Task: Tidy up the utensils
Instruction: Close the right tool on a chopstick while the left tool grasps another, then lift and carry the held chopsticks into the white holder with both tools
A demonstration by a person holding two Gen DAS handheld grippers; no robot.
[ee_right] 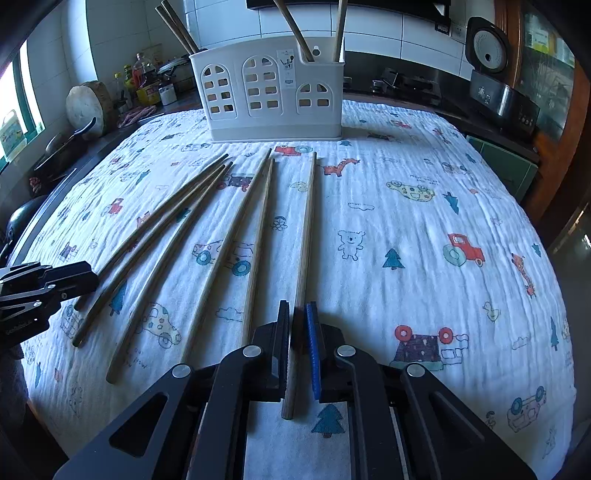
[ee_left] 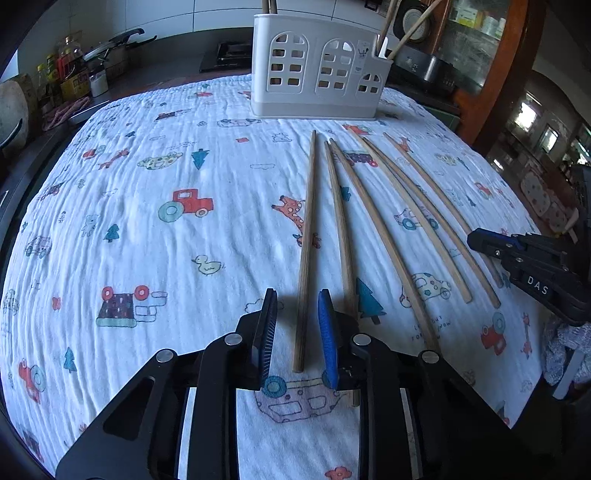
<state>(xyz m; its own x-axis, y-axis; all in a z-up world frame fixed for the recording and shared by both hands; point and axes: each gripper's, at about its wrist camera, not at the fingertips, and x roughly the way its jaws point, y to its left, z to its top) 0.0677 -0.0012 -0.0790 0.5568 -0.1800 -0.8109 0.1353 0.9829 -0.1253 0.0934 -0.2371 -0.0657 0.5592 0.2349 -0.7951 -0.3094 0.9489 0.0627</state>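
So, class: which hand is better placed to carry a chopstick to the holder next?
Right. The right fingers pinch the rightmost chopstick; the left fingers merely straddle the leftmost chopstick, gaps visible.

Home kitchen: rice cooker (ee_right: pixel 487 48), oil bottles (ee_right: pixel 138 75), tiled wall (ee_right: pixel 369 33), pans (ee_left: pixel 118 42)

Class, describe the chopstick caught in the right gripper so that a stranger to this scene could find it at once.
Start at the white utensil holder at the far end of the patterned cloth, then look at the six chopsticks fanned out in front of it. The held chopstick is the rightmost, lying apart from the others, its near end clamped in the right gripper.
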